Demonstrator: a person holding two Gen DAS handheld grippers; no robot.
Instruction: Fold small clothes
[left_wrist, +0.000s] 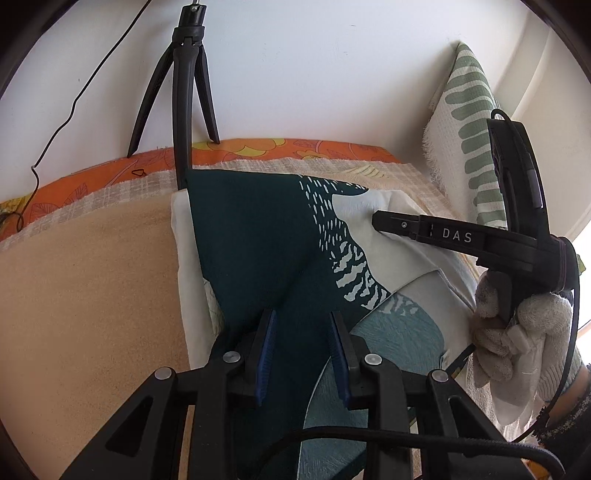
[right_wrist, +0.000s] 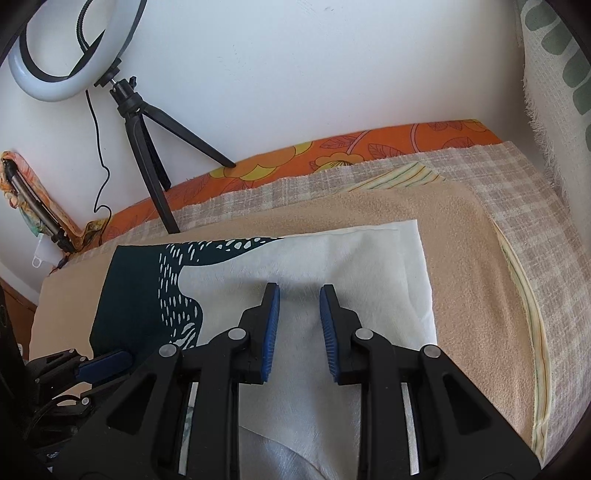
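Cloth (right_wrist: 332, 258): white with a dark teal print, folded, lying flat on the tan blanket (right_wrist: 465, 258).
Left gripper (left_wrist: 303, 314): angled down over the teal fold — jaws parted, nothing clamped between the pads.
Right gripper (right_wrist: 299, 288): angled down over the white part — jaws apart, gripping nothing.
Right hand (left_wrist: 517, 332): gloved, wrapped around the handle.
Tripod (right_wrist: 147, 147): stands behind, by the wall.

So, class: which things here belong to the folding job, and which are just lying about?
Job: printed cloth, left gripper, right gripper, beige blanket.
Lying about: ring light, tripod, orange floral sheet, leaf-patterned towel.
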